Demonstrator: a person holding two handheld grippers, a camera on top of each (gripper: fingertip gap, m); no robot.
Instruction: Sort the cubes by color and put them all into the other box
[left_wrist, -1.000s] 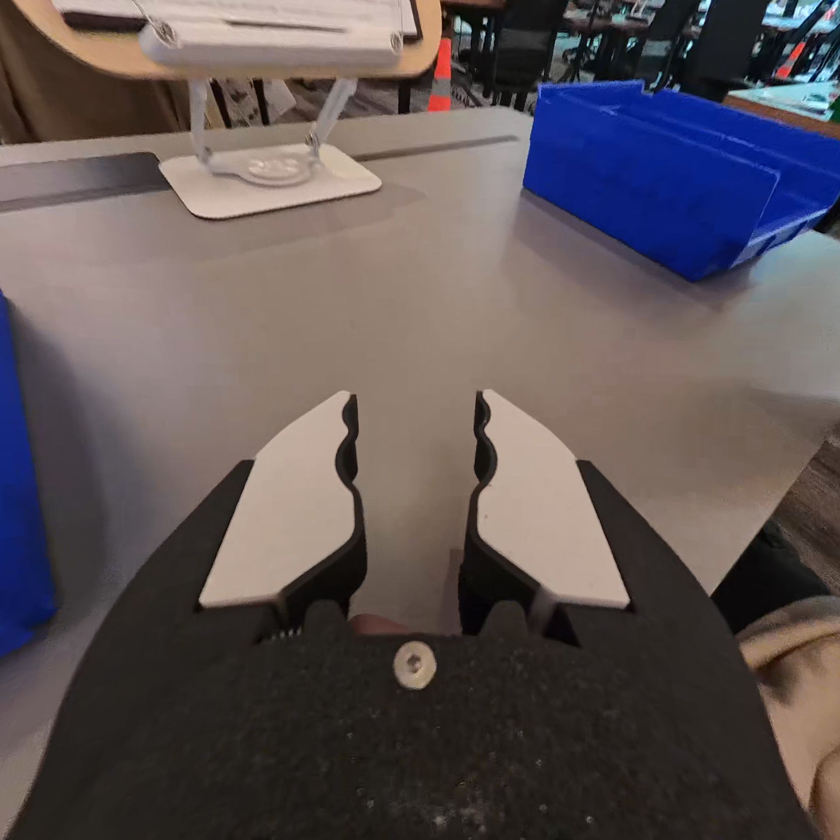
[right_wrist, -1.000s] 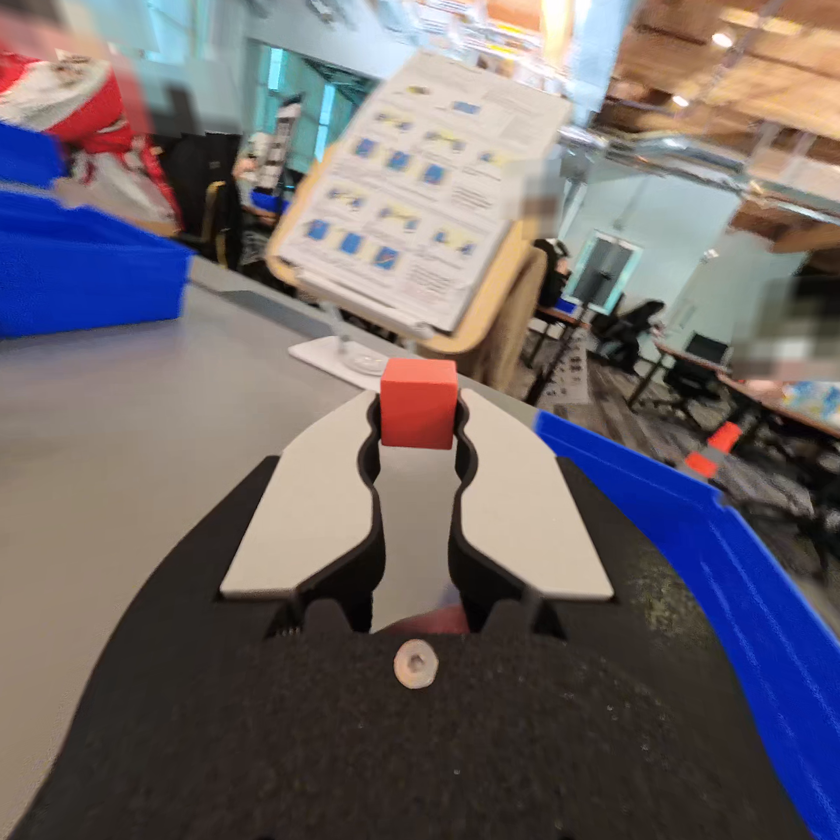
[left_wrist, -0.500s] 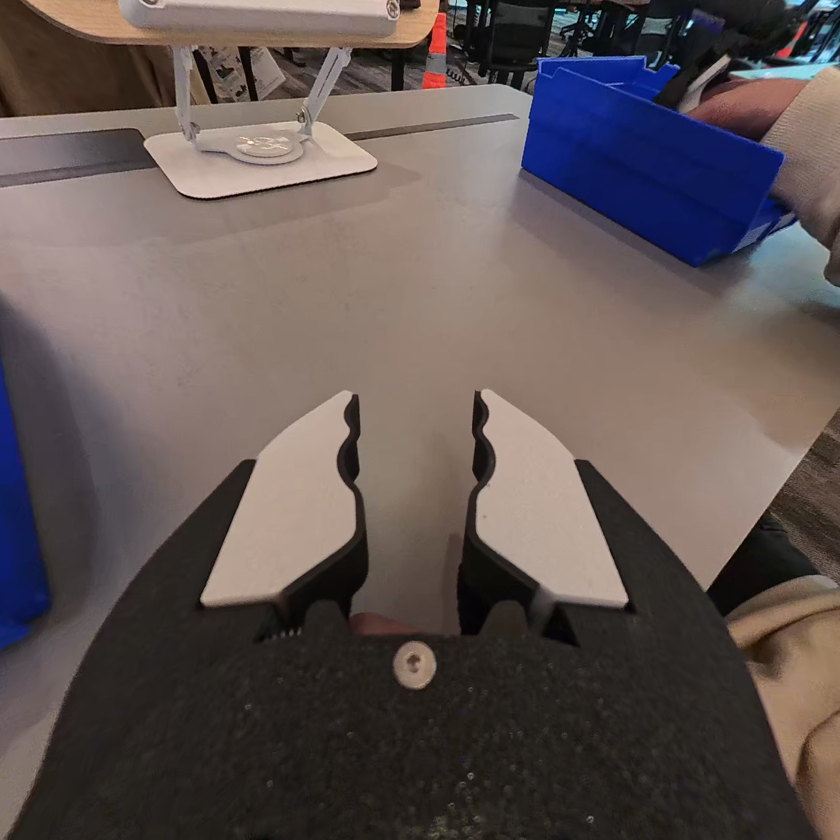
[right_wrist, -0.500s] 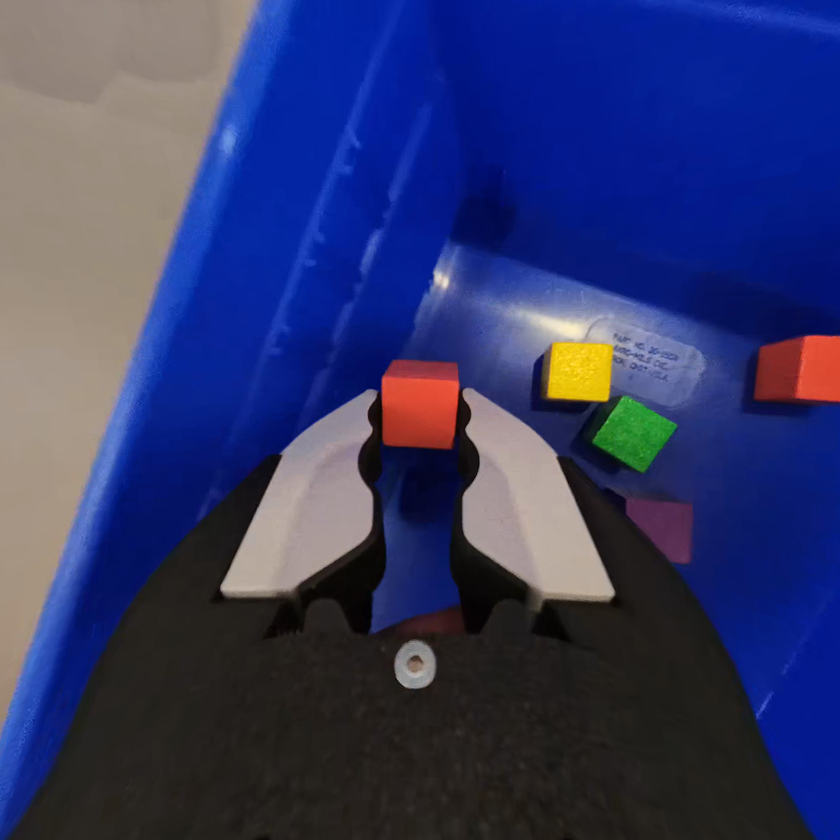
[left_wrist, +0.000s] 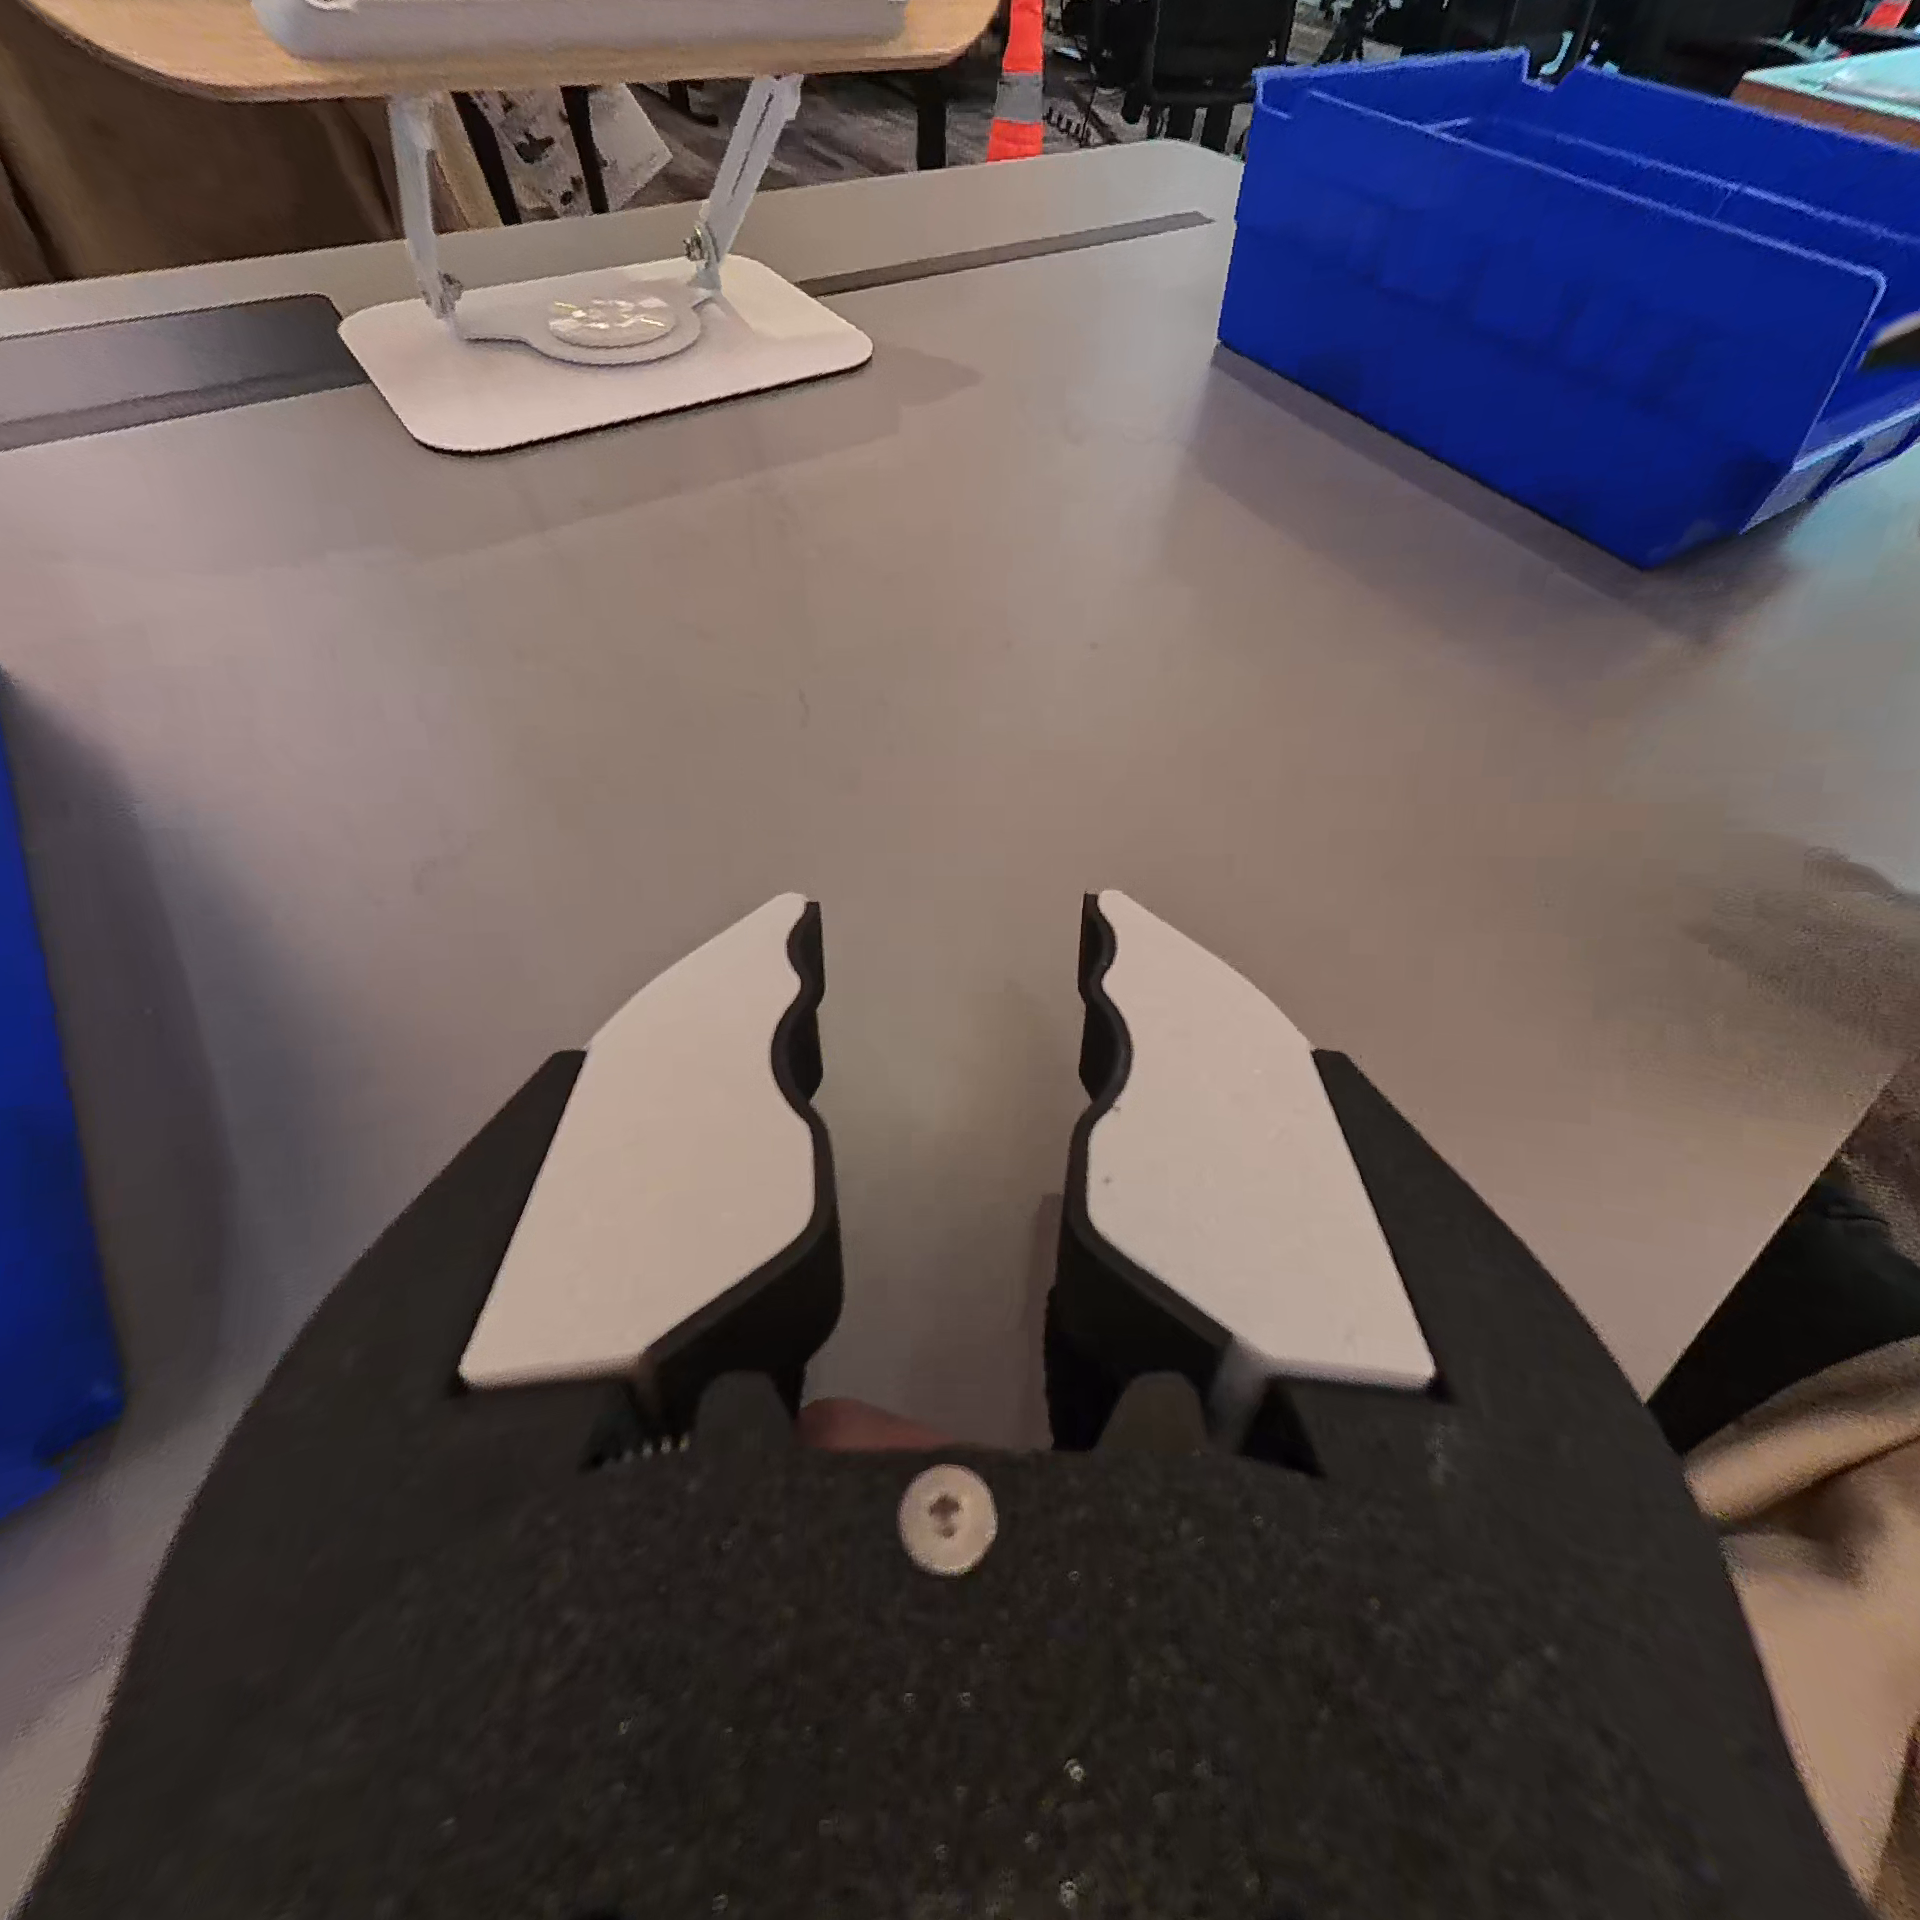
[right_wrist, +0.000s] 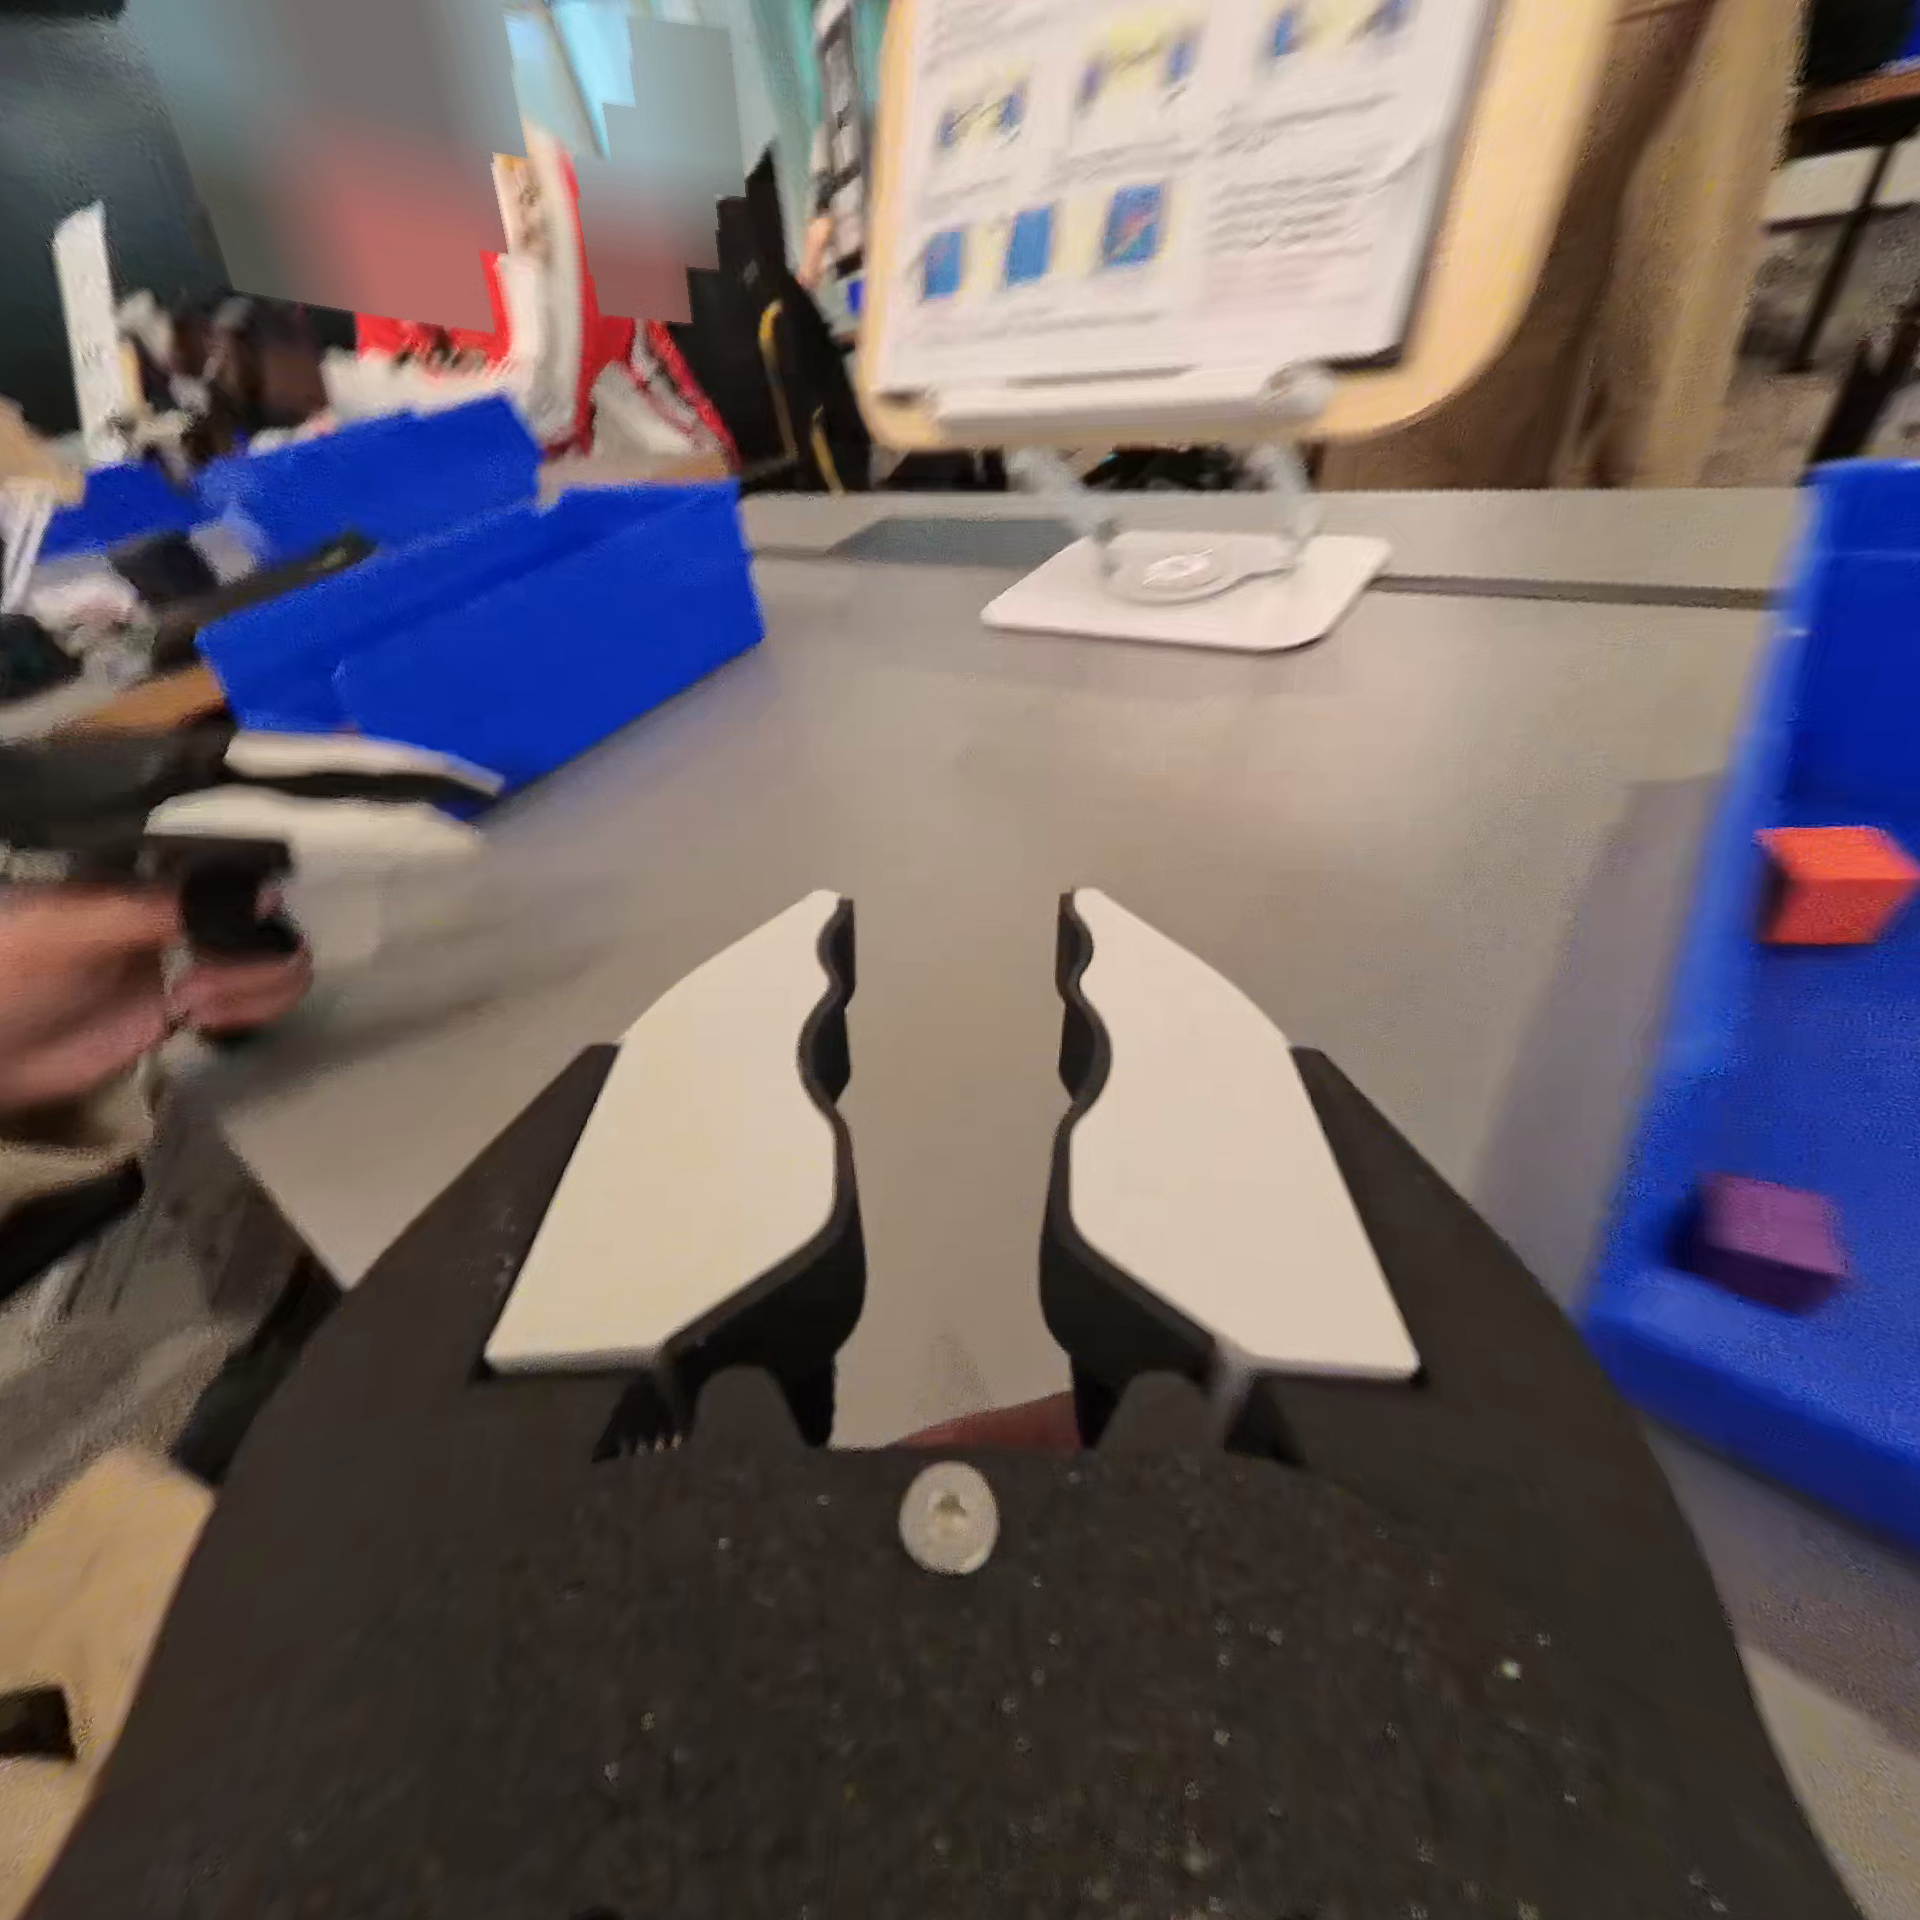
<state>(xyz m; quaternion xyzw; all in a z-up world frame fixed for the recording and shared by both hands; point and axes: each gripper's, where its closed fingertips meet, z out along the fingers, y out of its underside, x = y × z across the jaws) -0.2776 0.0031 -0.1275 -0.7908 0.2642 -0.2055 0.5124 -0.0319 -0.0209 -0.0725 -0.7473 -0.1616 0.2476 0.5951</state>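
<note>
Both tongs, left and right, gape empty; the red cube lies in the blue box right of the right tongs.

Even, soft indoor light is seen, with faint shadows cast on the table. The right wrist view is smeared by motion blur; straight edges are bowed by wide-angle distortion.

blue box holding a red cube and purple cube, grey table, white stand base on the table
</note>
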